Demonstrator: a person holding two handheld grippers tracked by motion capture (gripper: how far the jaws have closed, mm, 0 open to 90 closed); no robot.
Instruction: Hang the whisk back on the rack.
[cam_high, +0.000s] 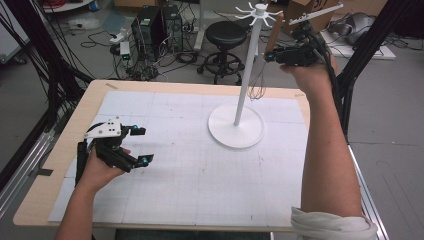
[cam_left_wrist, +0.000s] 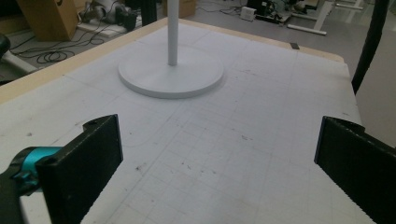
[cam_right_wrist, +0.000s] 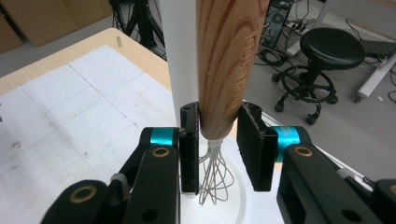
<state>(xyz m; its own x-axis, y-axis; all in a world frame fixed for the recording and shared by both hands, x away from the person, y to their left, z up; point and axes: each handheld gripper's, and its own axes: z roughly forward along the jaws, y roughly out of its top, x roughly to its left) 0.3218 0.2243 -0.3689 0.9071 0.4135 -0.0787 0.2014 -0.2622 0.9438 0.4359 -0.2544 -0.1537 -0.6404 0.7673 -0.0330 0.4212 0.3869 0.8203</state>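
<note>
Your left claw (cam_high: 141, 145) rests low over the left part of the counter (cam_high: 50, 175), on the white gridded mat (cam_high: 190, 175) that covers most of the pale wooden top; its black jaws stand wide apart with nothing between them, and in the left gripper view they frame bare mat with the round base of the stand ahead. Moving right, the tall white stand with a round flat base and a ring of short hooks at its top (cam_high: 248, 65) sits on the far middle of the mat, its pole upright. Just right of the pole, near the hooks, your right claw (cam_high: 270, 56) is raised well above the counter and is clamped on the wooden-handled wire whisk (cam_high: 274, 32). In the right gripper view the two black pads (cam_right_wrist: 250, 140) press the lower end of the grained brown handle (cam_right_wrist: 229, 60) from both sides, the handle rises upright between them, and the thin wire loops (cam_right_wrist: 214, 172) hang down below the jaws over the stand's base. The white pole stands right behind the handle; whether they touch you cannot tell. Beyond the counter, a black round stool (cam_high: 226, 37) stands on the floor among cables.
</note>
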